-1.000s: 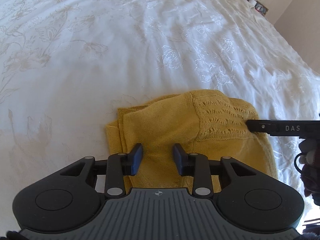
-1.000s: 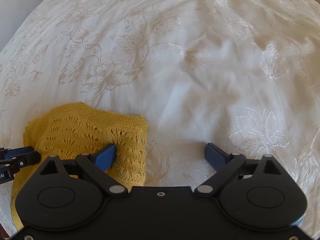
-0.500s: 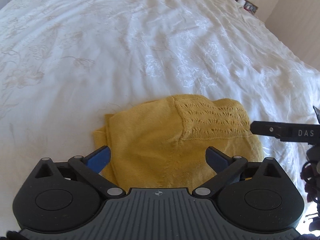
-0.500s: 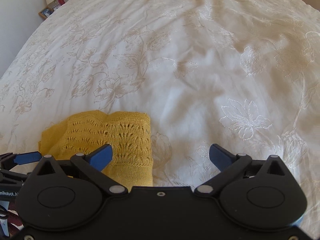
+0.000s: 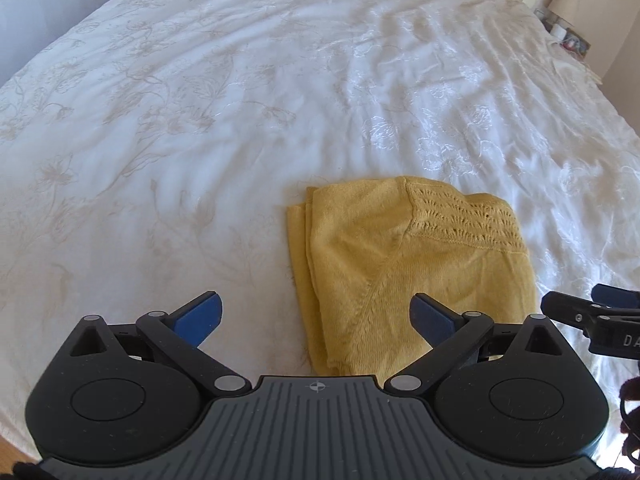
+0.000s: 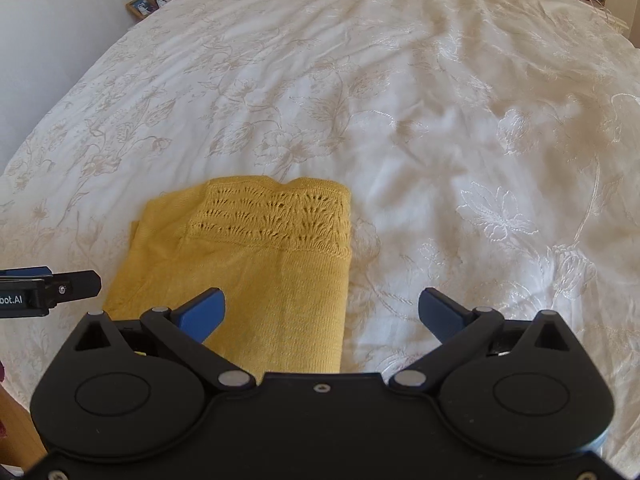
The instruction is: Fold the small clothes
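A small mustard-yellow knit garment (image 5: pixel 404 264) lies folded into a neat rectangle on the white bedspread (image 5: pixel 240 120), its lace-patterned band on the far right part. My left gripper (image 5: pixel 316 314) hovers above its near left edge, jaws wide open with nothing between the pads. In the right wrist view the same yellow garment (image 6: pixel 260 264) lies at the lower left, and my right gripper (image 6: pixel 322 310) hangs over its right edge, open and holding nothing. Each gripper's tip shows at the side of the other's view.
The embroidered white bedspread (image 6: pixel 440 120) stretches far ahead and to both sides. Bedside tables with photo frames (image 6: pixel 140 5) and a lamp (image 5: pixel 562 0) stand beyond the bed's far corners. A wooden floor strip shows at the lower left.
My left gripper went from nearly shut on the garment to wide open. Both grippers lifted and pulled back, so the folded garment now lies free and farther off.
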